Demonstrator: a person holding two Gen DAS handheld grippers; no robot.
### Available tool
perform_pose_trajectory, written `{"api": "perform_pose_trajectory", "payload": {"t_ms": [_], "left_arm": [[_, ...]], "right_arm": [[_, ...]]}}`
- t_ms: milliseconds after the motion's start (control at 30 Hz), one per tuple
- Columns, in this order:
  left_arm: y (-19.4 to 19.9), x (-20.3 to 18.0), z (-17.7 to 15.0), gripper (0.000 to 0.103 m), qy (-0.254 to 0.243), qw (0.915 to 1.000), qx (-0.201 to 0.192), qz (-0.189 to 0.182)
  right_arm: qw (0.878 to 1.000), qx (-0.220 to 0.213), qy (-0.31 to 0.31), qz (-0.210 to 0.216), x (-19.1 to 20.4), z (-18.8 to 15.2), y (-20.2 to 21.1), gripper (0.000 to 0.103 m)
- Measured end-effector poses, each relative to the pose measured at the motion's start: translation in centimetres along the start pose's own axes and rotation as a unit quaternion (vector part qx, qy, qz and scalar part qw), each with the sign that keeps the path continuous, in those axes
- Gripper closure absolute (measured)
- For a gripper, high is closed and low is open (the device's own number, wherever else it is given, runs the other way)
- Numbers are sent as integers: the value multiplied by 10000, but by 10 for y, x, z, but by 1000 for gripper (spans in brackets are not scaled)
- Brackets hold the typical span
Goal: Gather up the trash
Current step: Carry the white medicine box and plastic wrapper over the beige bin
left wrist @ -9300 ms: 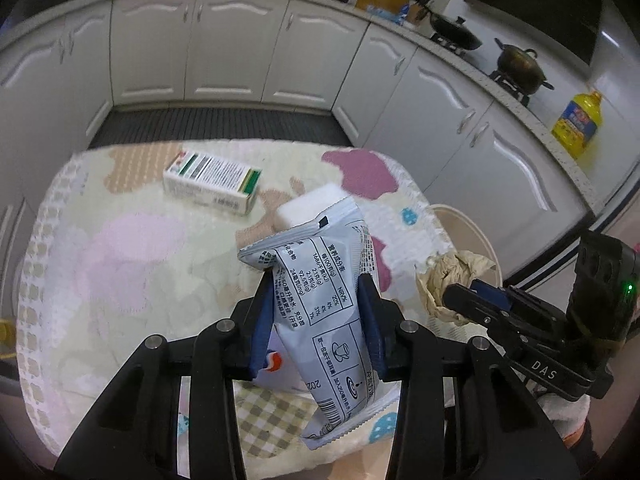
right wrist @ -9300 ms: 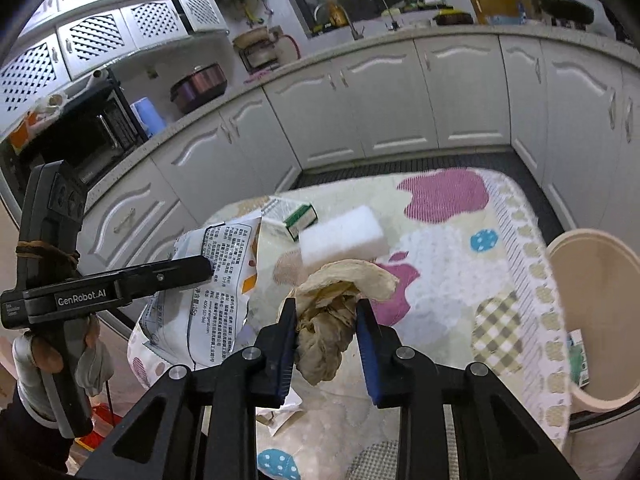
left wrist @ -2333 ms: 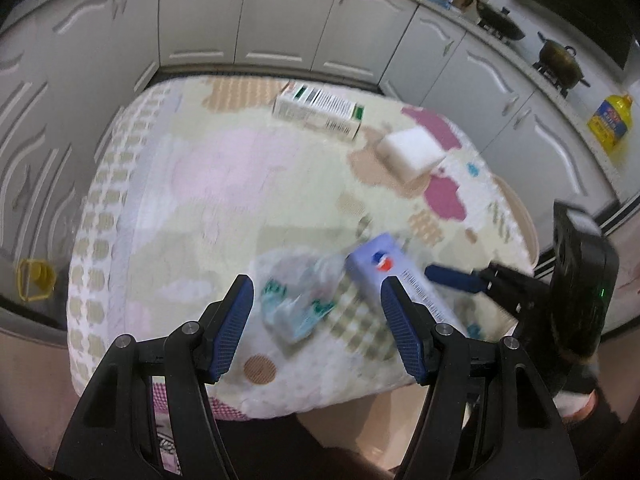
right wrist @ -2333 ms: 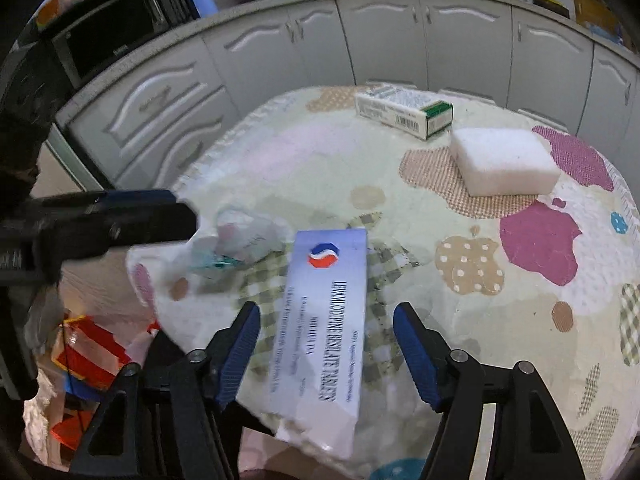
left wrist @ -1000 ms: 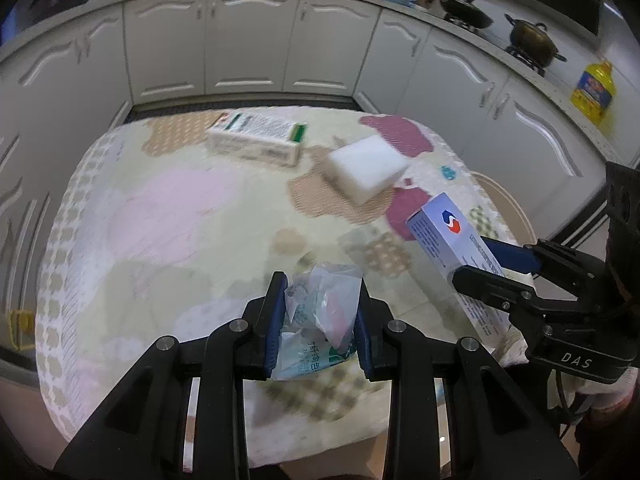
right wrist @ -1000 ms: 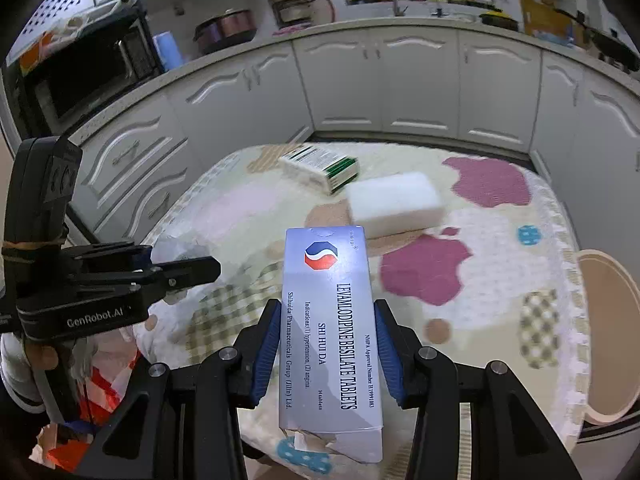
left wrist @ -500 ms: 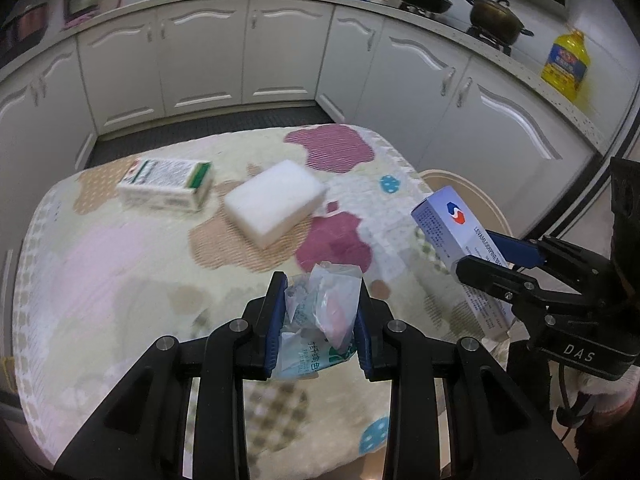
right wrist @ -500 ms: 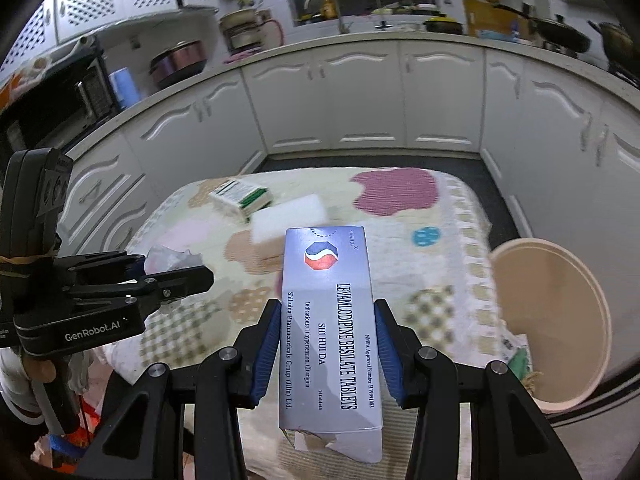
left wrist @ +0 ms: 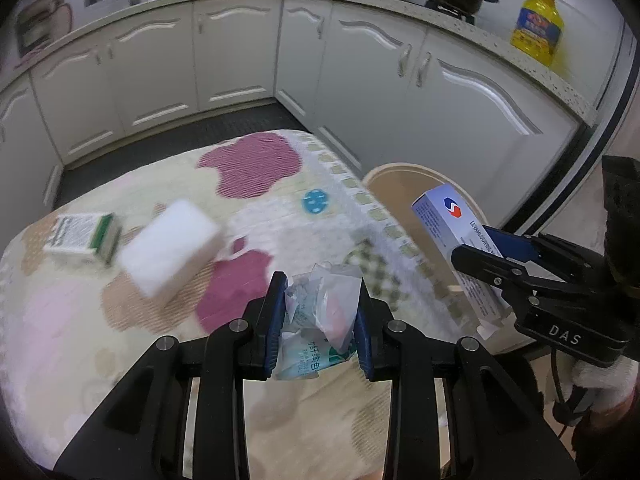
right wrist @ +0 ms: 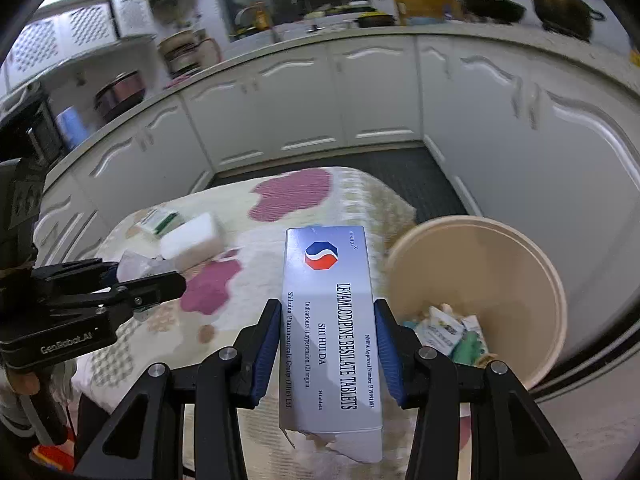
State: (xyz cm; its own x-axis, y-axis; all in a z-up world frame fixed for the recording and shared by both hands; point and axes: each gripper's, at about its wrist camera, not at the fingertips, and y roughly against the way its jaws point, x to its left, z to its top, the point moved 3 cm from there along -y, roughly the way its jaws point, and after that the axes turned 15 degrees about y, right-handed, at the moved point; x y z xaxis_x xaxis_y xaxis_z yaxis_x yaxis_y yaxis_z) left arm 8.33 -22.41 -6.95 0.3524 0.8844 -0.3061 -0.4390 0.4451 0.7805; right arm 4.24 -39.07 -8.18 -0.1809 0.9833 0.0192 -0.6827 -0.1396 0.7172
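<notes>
My left gripper (left wrist: 320, 292) is shut on a crumpled clear plastic wrapper (left wrist: 320, 316) with green print, held above the patterned tablecloth (left wrist: 120, 320). My right gripper (right wrist: 326, 320) is shut on a pale blue tablet box (right wrist: 330, 320) with a red and blue logo, lifted near the table's right edge. In the left wrist view the same tablet box (left wrist: 452, 232) hangs in front of the beige bin (left wrist: 400, 184). The right wrist view shows the beige bin (right wrist: 480, 264) on the floor to the right, with several wrappers at its bottom.
On the table lie a white sponge block (left wrist: 172, 252) and a white and green carton (left wrist: 80, 236). White kitchen cabinets (left wrist: 360, 92) curve around the table, with a dark floor mat (right wrist: 400, 172) between. A yellow oil bottle (left wrist: 536, 28) and pots stand on the counter.
Both grippers have swung to the right with their loads still held. The bin has come into fuller view and the carton and sponge have slid to the left.
</notes>
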Motion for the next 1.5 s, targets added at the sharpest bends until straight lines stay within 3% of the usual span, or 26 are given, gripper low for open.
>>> {"api": "perform_pose_trajectory", "payload": {"t_ms": [300,667,1500], "left_arm": [[-42,-50,22,75,-145,9991,260,-306],[-93,-95,42,75,-255,9978,475,-392],[-145,-125,47,74,-253,9959,735,-463]], "right_arm": [[9970,178,-648,-395,-73,-21,-4,59],[9909,345,-1143,-626,-127,-35,-16,59],[9835,669,-1499,-766,-162,-53,-45,59]]}}
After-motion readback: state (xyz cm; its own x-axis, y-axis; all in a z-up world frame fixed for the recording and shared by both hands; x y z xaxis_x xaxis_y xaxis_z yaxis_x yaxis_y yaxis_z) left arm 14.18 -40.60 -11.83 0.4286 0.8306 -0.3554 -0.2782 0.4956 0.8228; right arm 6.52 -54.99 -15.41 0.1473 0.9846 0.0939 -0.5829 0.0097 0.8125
